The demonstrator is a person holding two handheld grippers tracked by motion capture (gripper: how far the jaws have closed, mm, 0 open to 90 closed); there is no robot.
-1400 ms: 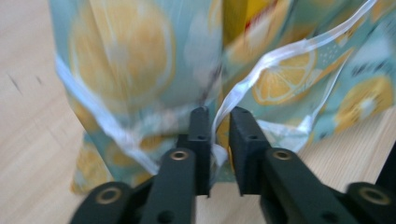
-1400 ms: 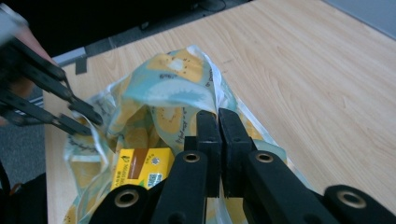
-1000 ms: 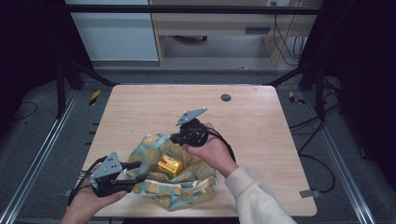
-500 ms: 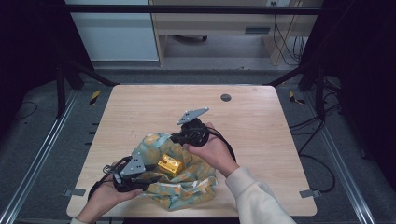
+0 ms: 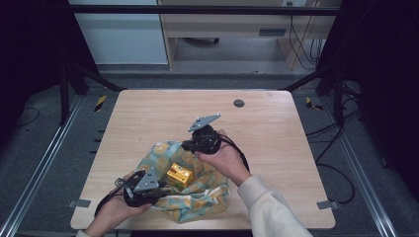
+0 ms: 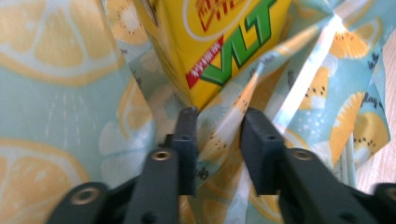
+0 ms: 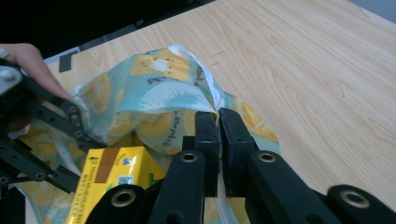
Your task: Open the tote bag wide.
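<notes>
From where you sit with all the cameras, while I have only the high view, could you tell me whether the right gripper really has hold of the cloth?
Observer: Yes. In the right gripper view, the right gripper is shut on a raised edge of the cloth, which stands up between its jaws.
Operator: Thank you. And the other one?
Observer: The left gripper straddles a fold of the cloth. Its jaws have just been closing, but a gap remains, so I would not call it pinched yet.
Operator: What lies just ahead of it?
Observer: The yellow carton, with one corner just beyond the jaw tips and its green lettering facing that camera.
</notes>
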